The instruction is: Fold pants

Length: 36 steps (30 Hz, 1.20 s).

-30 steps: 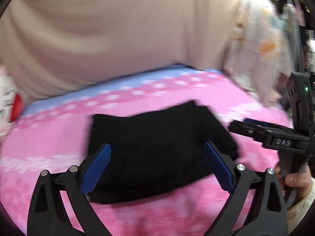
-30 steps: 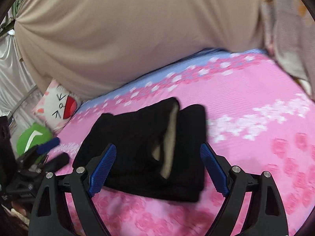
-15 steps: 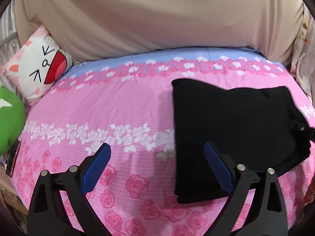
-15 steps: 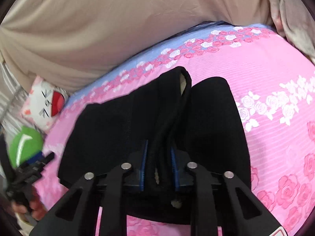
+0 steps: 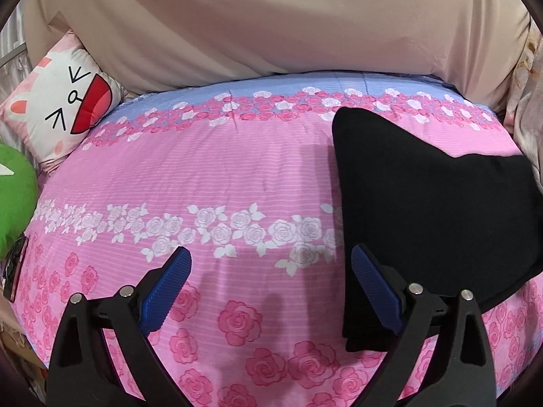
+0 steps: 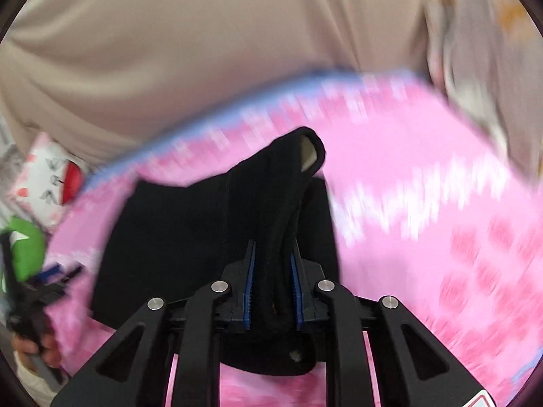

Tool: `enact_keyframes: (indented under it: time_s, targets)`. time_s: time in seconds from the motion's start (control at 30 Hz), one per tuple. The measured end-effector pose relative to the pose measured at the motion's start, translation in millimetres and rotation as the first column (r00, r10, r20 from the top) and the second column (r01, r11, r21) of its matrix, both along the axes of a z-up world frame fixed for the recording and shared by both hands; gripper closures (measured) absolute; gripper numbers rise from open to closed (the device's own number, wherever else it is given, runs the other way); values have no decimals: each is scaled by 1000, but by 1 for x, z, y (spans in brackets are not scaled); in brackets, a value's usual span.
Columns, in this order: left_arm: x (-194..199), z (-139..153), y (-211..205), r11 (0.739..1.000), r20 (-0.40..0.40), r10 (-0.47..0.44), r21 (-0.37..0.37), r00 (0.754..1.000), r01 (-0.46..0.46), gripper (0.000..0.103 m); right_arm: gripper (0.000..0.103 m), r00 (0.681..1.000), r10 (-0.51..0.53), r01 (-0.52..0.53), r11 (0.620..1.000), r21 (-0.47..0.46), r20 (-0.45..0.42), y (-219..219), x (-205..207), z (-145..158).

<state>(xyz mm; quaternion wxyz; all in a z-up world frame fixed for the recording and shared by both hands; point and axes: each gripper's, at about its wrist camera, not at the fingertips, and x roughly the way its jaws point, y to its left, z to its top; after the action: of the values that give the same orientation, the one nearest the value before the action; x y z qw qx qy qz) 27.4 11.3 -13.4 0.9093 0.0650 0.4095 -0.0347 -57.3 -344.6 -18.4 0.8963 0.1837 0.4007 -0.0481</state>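
1. On the pink bedspread (image 5: 210, 176), toward its right side, lie the black pants (image 5: 431, 210), already folded into a compact stack. That placing matches half a second ago, though one far corner now peaks higher above the bed.

2. Right gripper (image 6: 271, 264): its blue pads are clamped on a thick roll of the pants' edge. A second ago these fingers stood wide apart over the stack; half a second ago they had closed on it, and they keep that hold now.

3. Seen from the right wrist, the pinched fold rises away from the gripper to a rounded tip with pale lining showing, while the rest of the pants spreads out below and to the left. The bed is smeared with motion blur here, where it was sharp half a second ago, so I judge the right gripper is swinging or lifting the stack.

4. Left gripper (image 5: 271, 288): fingers wide apart, holding nothing. Its left pad hangs over bare bedspread and its right pad over the near left edge of the pants. A second ago it framed the stack centrally; it has since shifted left and stayed there.

5. Judgement: folding looks nearly finished. This reads as a last fold or a carry of the bundle. With only one edge pinched, the loose layers could slip open.

6. Far left sit a cat pillow (image 5: 64, 101) and a green cushion (image 5: 15, 200), well apart from the pants.
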Motion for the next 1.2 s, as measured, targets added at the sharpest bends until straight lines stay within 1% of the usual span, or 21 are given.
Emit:
enact_keyframes:
  time_s: [0.03,0.07,0.17,0.2,0.23,0.33,0.4,0.43,0.5,0.53,0.6,0.7,0.77,0.8,0.83,0.93,1.0,1.07,1.13,1.17,1.2]
  targets:
    - [1,-1,-3,1000,-8,-3,-4,1000,3,10,78,1000,16,-16,1000,15,-14,-2,2,-15]
    - [2,-2,-4,1000,-15,-5,-10,1000,5,10,78,999,14,-16,999,37,38,-5,-3,-15]
    - [1,2,-4,996,-44,-37,-86,998,34,10,74,999,-5,3,999,39,42,-10,-10,6]
    - [0,4,-3,990,-53,-56,-132,997,49,10,66,998,-9,8,1000,22,68,-9,-13,14]
    - [0,6,-2,978,-68,-82,-198,994,67,10,57,996,-1,1,1000,8,88,-10,-17,22]
    - [8,-3,-10,939,-128,-156,-328,979,107,6,54,997,-6,6,1000,-4,82,-14,-19,20]
    - [18,-15,-16,929,-161,-169,-355,972,103,6,51,997,-3,-2,998,65,77,-16,-19,14]
    - [26,-25,-19,928,-200,-164,-363,966,82,7,45,997,-1,-7,995,99,82,-17,-22,9]
    - [34,-37,-20,900,-243,-191,-431,951,71,7,38,998,-14,6,993,115,64,-16,-21,2]
    - [37,-42,-19,876,-260,-202,-479,944,56,13,37,999,-18,12,994,108,48,-16,-20,-1]
    - [38,-41,-18,861,-223,-214,-502,951,76,36,34,1000,-18,16,993,116,13,-17,-16,-10]
    - [39,-40,-16,831,-220,-249,-549,943,91,62,35,1000,5,-5,979,203,-3,-16,-12,-28]
    - [34,-30,-9,815,-189,-271,-568,944,120,78,51,1000,21,-22,984,175,5,-6,-11,-27]
    - [31,-26,-5,808,-176,-281,-574,943,133,79,63,999,34,-35,987,159,12,1,-13,-21]
    - [26,-20,1,800,-163,-291,-582,943,147,81,65,999,43,-47,986,162,26,5,-15,-14]
    - [9,-2,23,812,-140,-290,-559,947,166,82,67,988,122,-139,968,208,91,27,-27,15]
    - [-3,7,43,834,-128,-268,-527,955,164,82,67,985,157,-169,964,206,76,48,-36,23]
    - [-12,4,61,866,-155,-248,-478,956,147,78,60,977,205,-211,953,215,50,69,-39,13]
    - [-12,-16,72,898,-215,-216,-427,952,107,70,45,980,198,-194,966,170,-6,79,-41,-5]
    - [-12,-23,74,900,-231,-204,-426,951,90,63,45,984,173,-165,975,150,-42,79,-43,-15]
    - [-15,-21,78,897,-220,-197,-434,955,85,63,45,987,154,-143,971,191,-46,75,-49,-17]
